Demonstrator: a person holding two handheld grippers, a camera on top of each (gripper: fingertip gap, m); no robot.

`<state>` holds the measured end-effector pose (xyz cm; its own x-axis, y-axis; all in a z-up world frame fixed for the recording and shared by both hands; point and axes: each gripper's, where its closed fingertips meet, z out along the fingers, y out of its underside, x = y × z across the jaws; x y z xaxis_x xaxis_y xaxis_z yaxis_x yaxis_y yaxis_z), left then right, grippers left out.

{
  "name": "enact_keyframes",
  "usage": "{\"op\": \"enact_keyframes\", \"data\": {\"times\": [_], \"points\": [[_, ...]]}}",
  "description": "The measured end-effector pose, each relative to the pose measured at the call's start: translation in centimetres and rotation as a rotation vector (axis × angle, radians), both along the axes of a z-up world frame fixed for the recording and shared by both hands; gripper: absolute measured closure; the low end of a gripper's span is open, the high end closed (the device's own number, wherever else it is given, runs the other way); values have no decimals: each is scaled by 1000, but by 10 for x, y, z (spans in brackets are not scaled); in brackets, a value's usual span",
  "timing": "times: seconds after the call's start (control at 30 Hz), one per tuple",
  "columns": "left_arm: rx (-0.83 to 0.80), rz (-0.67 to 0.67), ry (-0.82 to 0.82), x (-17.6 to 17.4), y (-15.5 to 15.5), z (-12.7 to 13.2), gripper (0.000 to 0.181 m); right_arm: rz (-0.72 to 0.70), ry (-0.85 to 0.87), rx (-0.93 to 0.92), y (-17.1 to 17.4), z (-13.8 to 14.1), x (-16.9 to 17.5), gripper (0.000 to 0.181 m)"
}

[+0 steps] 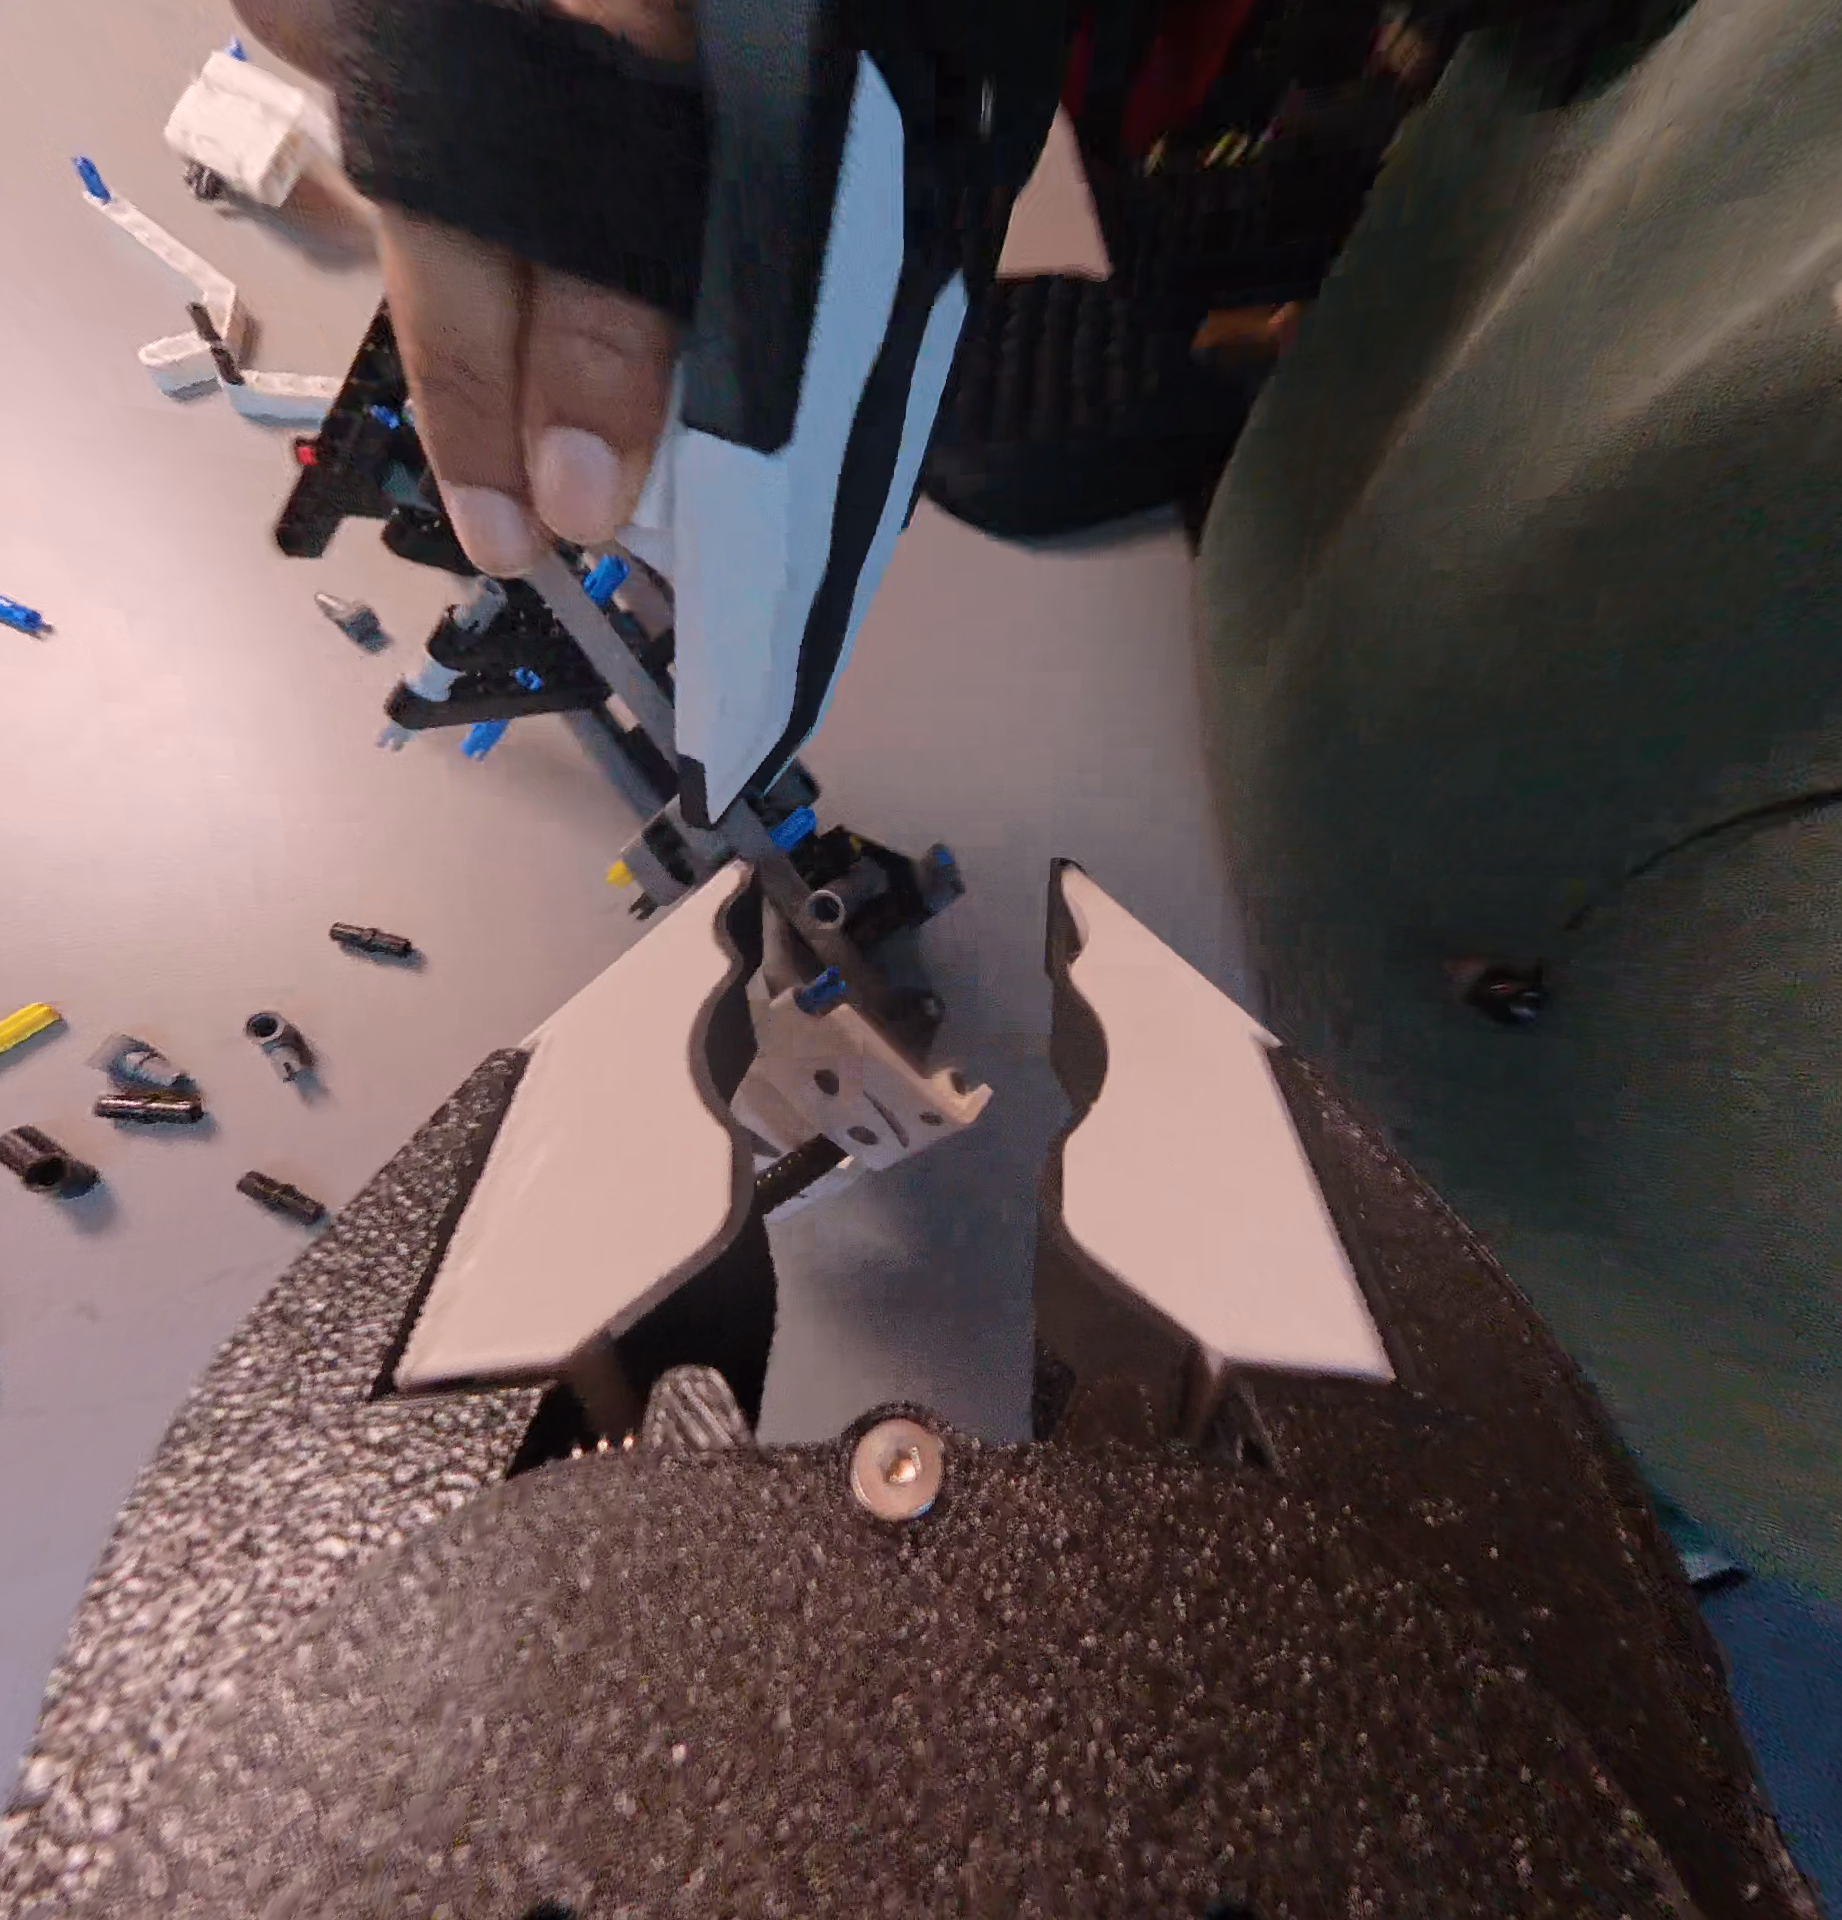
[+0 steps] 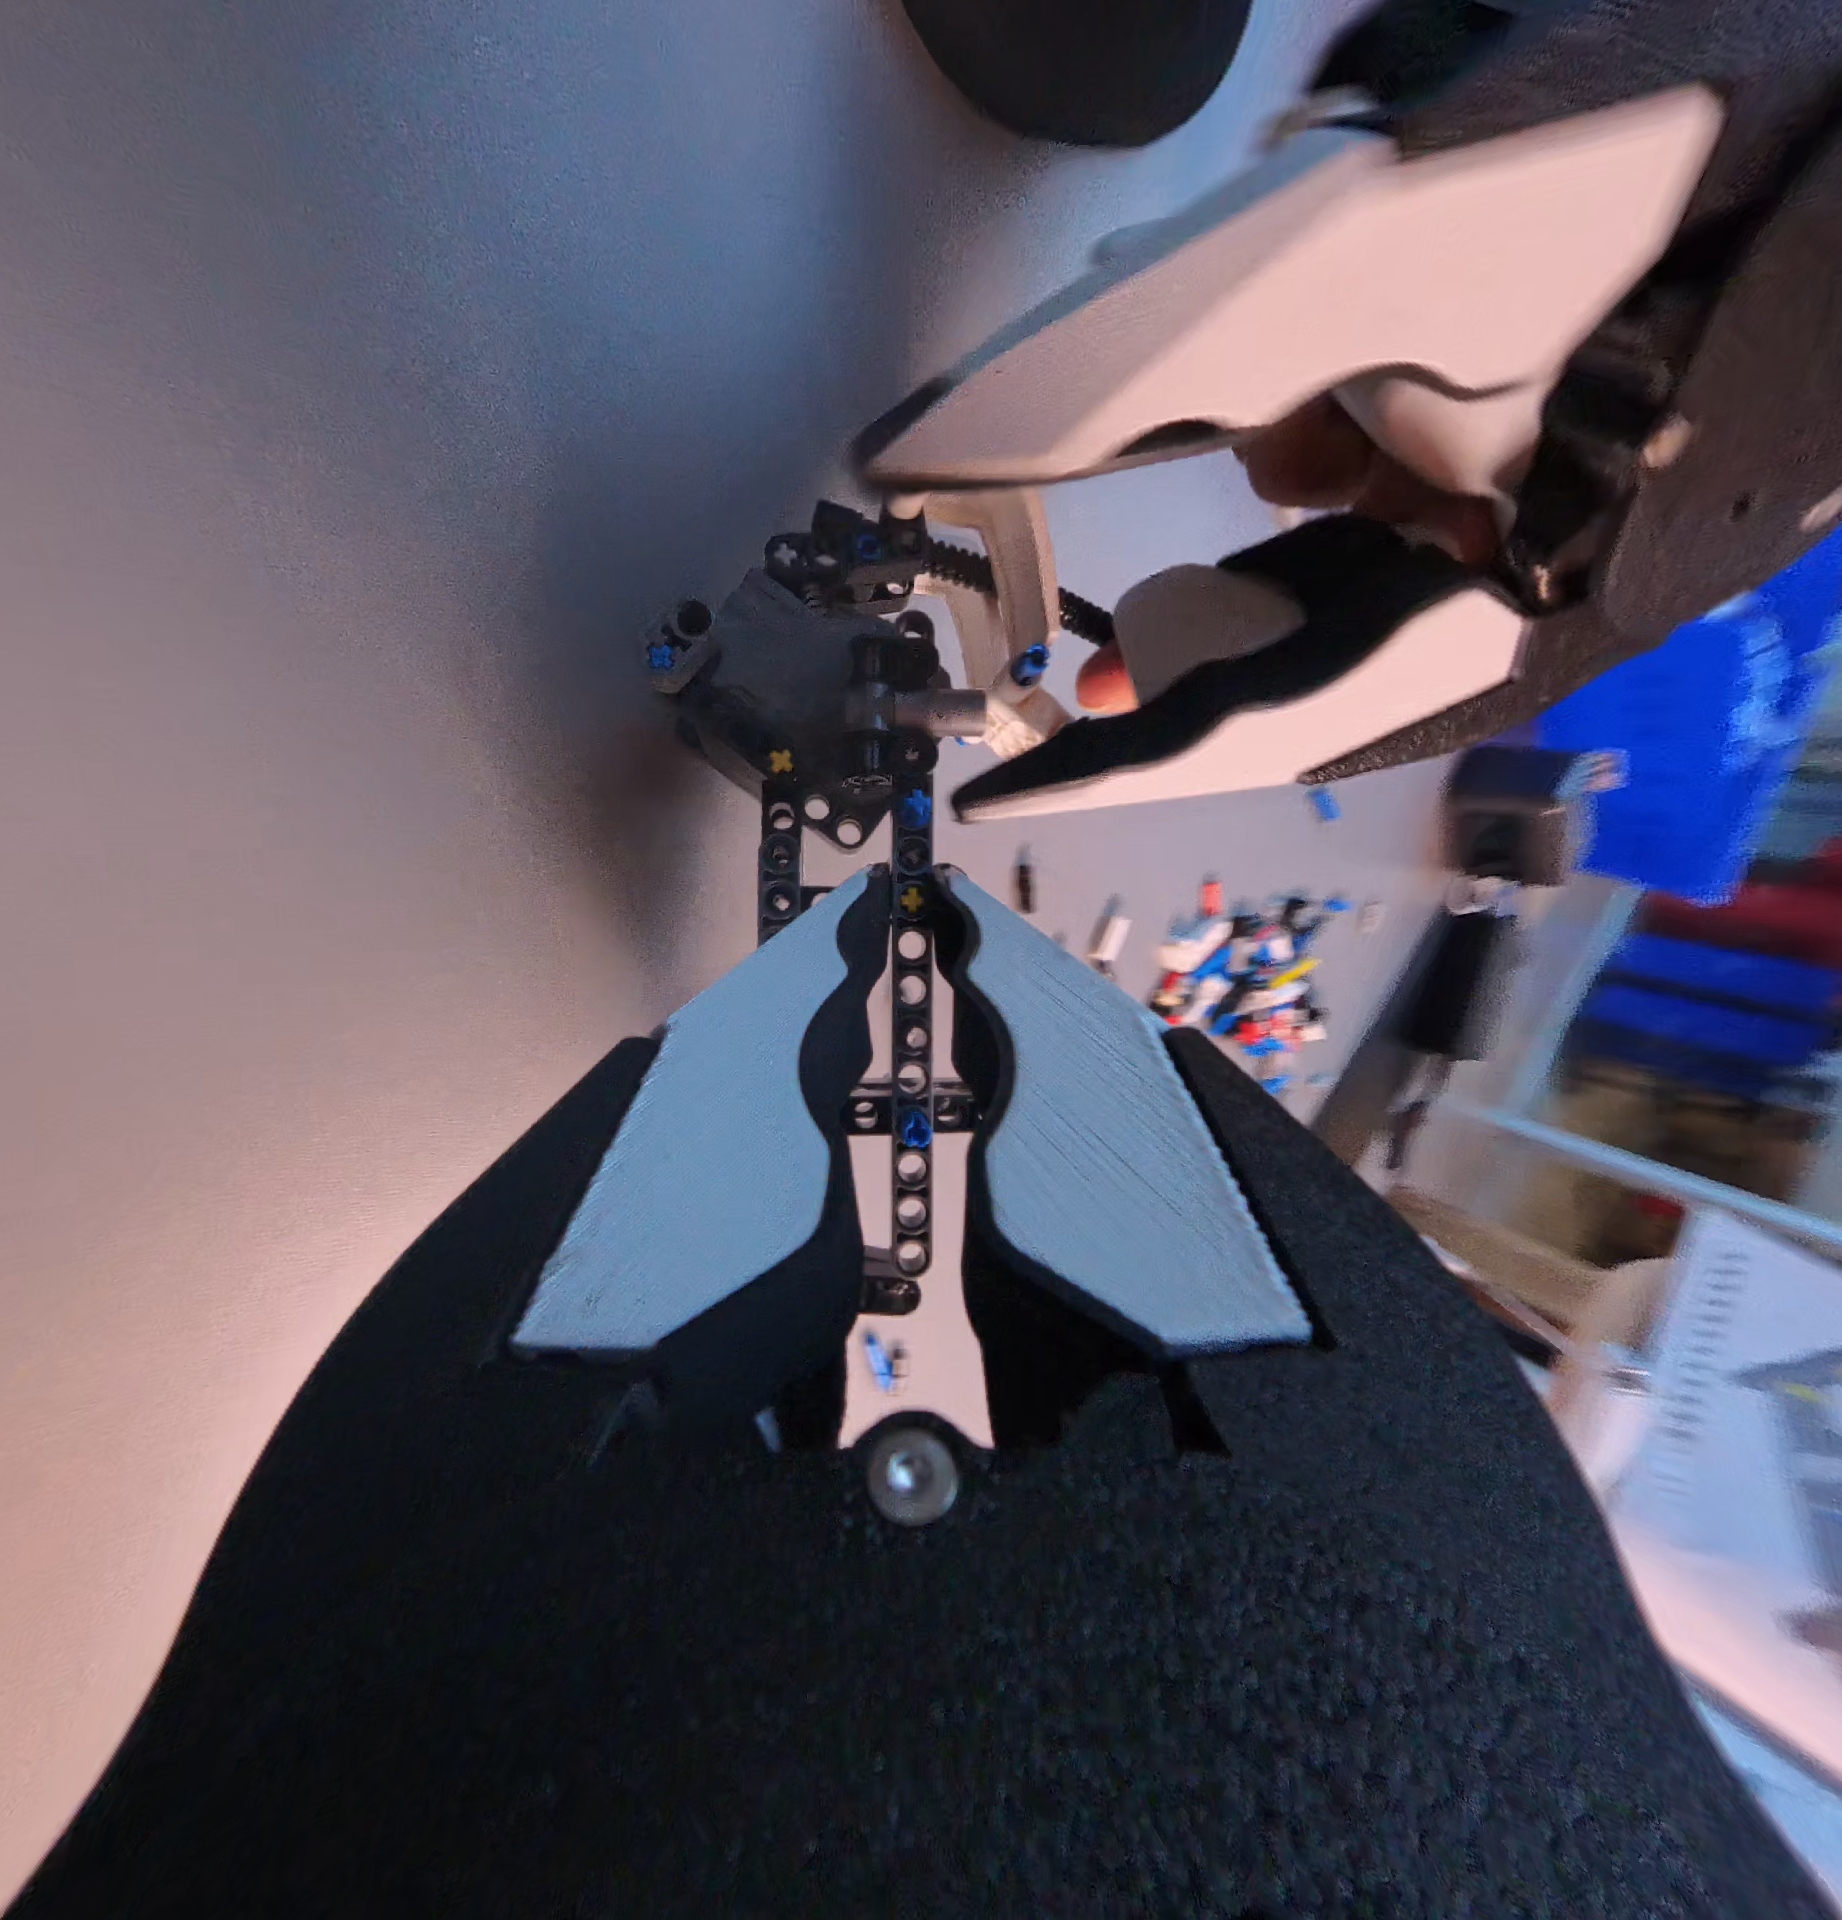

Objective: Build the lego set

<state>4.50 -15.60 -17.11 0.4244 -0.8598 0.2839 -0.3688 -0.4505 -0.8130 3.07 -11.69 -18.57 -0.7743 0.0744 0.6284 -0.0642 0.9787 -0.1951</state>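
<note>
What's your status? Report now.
Right hand-held gripper shut on black lego beam. Left hand-held gripper open around white lego piece. Nothing blocking.

Desk: pale grey desk (image 1: 1000, 665), smooth, softly lit.
Furniture: dark green upholstered chair (image 1: 1519, 520) at 3 o'clock of the desk.
Room: blurred blue shelves (image 2: 1675, 831) at 3 o'clock in the right wrist view.

- Your left gripper (image 1: 901, 883) has a coarse, speckled black printed-plastic body and smooth matt pale grey finger plates.
- Your right gripper (image 2: 909, 878) shows fine ridged lines across its pale plates.
- The black-and-grey plastic lego assembly (image 2: 844, 707) looks hard and slightly glossy.
- The pale table top (image 1: 169, 831) is smooth and matt.
- The dark green cloth (image 1: 1571, 623) looks soft.
</note>
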Motion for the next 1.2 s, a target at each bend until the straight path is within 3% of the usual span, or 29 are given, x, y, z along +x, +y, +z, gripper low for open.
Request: {"op": "enact_keyframes", "data": {"times": [0.13,0.27,0.4,0.43,0.53,0.57,0.67,0.77,0.9,0.93,1.0,1.13,1.2], "points": [[-85,97,-211,-23,16,30,131,130,270,96,-4,4,-1,174],[-257,101,-299,-23,34,16,132,181,466,124,-10,-3,1,174],[-388,-46,-211,-1,24,-14,139,145,491,104,-10,-19,9,170],[-380,-55,-171,3,24,-21,140,121,483,102,-7,-25,12,166],[-324,-38,-69,6,27,-32,165,3,468,43,2,-28,23,155],[-310,-31,-59,8,27,-33,164,-59,445,11,7,-28,28,146],[-246,5,-34,9,27,-32,164,-376,312,-282,17,-25,47,151],[-196,68,-32,8,28,-32,165,-787,88,-778,9,-19,60,161],[-92,207,8,3,40,-35,181,-1162,-181,-1330,-6,-18,58,147],[-73,213,7,4,40,-34,181,-1218,-217,-1411,-6,-21,54,137],[-47,202,19,5,37,-33,180,-1291,-249,-1545,-2,-26,48,136],[-41,155,-76,1,30,-17,155,-1322,-332,-1759,-3,-26,38,143],[-89,122,-36,-4,23,-27,141,-1319,-359,-1841,-1,-25,34,147]]}}
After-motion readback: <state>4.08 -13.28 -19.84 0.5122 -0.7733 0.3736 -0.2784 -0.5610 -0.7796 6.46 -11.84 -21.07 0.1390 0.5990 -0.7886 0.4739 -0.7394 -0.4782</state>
